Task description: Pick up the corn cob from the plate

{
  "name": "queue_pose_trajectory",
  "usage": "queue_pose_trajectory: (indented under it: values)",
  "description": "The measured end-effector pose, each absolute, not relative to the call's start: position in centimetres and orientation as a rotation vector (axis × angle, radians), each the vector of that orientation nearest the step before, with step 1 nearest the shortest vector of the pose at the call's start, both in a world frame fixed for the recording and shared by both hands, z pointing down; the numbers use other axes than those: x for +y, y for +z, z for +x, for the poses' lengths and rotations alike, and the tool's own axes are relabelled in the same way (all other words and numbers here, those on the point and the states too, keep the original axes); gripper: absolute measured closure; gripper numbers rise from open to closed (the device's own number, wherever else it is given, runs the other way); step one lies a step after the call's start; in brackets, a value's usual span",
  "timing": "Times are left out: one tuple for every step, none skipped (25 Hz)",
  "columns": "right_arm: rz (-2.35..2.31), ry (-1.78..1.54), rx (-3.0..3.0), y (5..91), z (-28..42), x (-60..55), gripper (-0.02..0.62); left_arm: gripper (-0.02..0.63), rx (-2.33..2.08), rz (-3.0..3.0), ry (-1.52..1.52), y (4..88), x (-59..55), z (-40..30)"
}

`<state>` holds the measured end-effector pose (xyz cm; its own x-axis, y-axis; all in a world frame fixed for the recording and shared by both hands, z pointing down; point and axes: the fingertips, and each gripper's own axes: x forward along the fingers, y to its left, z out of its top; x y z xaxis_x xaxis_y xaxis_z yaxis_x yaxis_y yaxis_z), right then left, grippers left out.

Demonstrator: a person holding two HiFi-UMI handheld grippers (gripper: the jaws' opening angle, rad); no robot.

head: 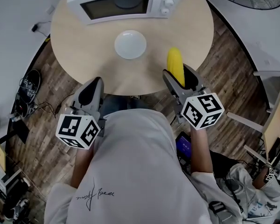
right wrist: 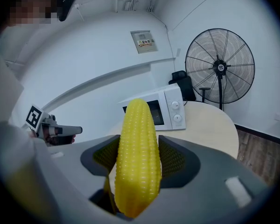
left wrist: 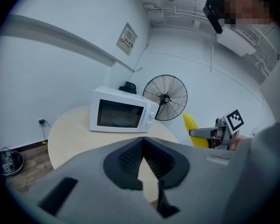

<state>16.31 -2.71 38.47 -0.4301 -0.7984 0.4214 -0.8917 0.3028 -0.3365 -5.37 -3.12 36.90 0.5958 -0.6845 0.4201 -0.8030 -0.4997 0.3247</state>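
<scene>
A yellow corn cob [head: 175, 64] stands upright between the jaws of my right gripper [head: 179, 76], which is shut on it above the table's near right edge. In the right gripper view the cob [right wrist: 136, 157] fills the gap between the dark pads [right wrist: 175, 158], tip up. The white plate [head: 130, 44] lies bare at the middle of the round table [head: 74, 41], to the left of the cob. My left gripper [head: 94, 85] hangs over the table's near left edge, its jaws meeting with nothing in them [left wrist: 142, 141]. It also sees the cob [left wrist: 191, 125] off to its right.
A white microwave [head: 121, 1] stands at the table's far side, door closed. A standing fan [right wrist: 219, 66] is on the floor beyond the table. Cables and gear [head: 28, 90] lie on the wood floor at the left, a chair [head: 270, 92] at the right.
</scene>
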Motion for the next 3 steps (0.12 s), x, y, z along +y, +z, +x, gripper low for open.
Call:
queue_pose_trajectory:
  values:
    - [1.565, 0.797, -2.39, 38.53, 16.27, -2.72, 0.327, 0.615, -1.18, 2.336, 0.325, 36.97, -3.11, -5.38]
    - [1.563, 0.799, -2.391, 38.59, 16.23, -2.74, 0.327, 0.615, -1.18, 2.335, 0.326, 37.04, -3.11, -5.38]
    - [1.56, 0.8, -2.392, 38.65, 16.2, -2.76, 0.327, 0.615, -1.18, 2.335, 0.326, 37.1, -3.11, -5.39]
